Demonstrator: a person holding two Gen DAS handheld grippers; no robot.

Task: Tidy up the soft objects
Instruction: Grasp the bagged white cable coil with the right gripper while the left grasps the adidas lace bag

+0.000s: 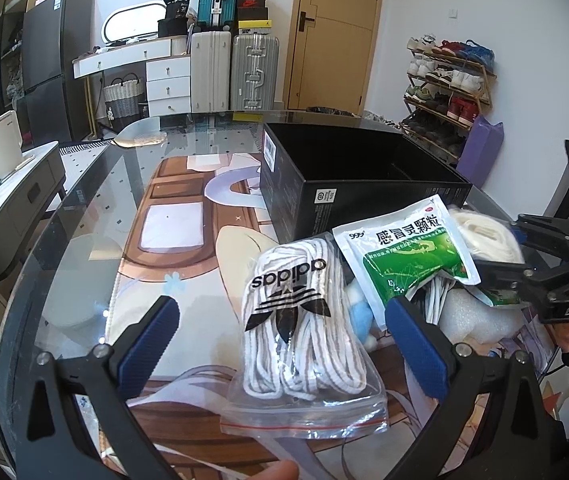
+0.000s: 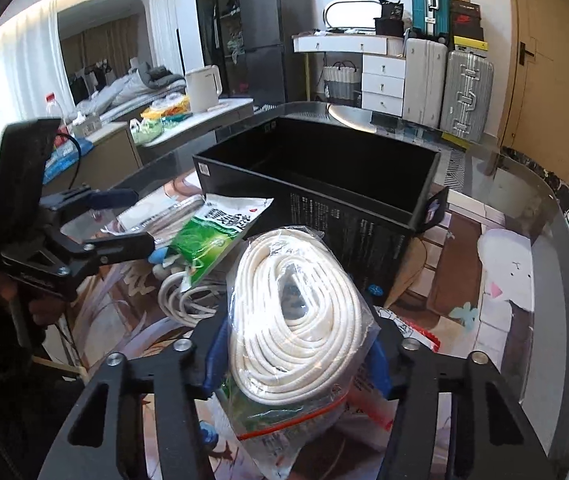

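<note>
In the right wrist view, the right claw (image 2: 296, 354) at the bottom centre of the frame pinches a clear zip bag of coiled white rope (image 2: 296, 320), its blue pads pressed against the bag's two sides; the coil stands up between the fingers and fills the middle of the picture. Beyond it, in the upper centre, an open black box (image 2: 364, 216) sits on the glass worktop (image 2: 532, 200). To the left of the rope lies a green and white medicine packet (image 2: 220, 232), with a loose white cable (image 2: 180, 300) below it. In the left wrist view, the left claw (image 1: 280, 320) in the lower part of the frame is spread wide, its blue fingers (image 1: 152, 336) standing apart on either side of a clear zip bag of white shoelaces (image 1: 300, 328) with a black logo; the bag lies on the worktop between the fingers and neither pad touches it. The medicine packet appears at the right centre there, partly overlapping the laces bag, with the black box behind it and a piece of white foam (image 1: 480, 316) at the lower right. The right claw shows at the right edge of that view, beside the pale rope bag.
</note>
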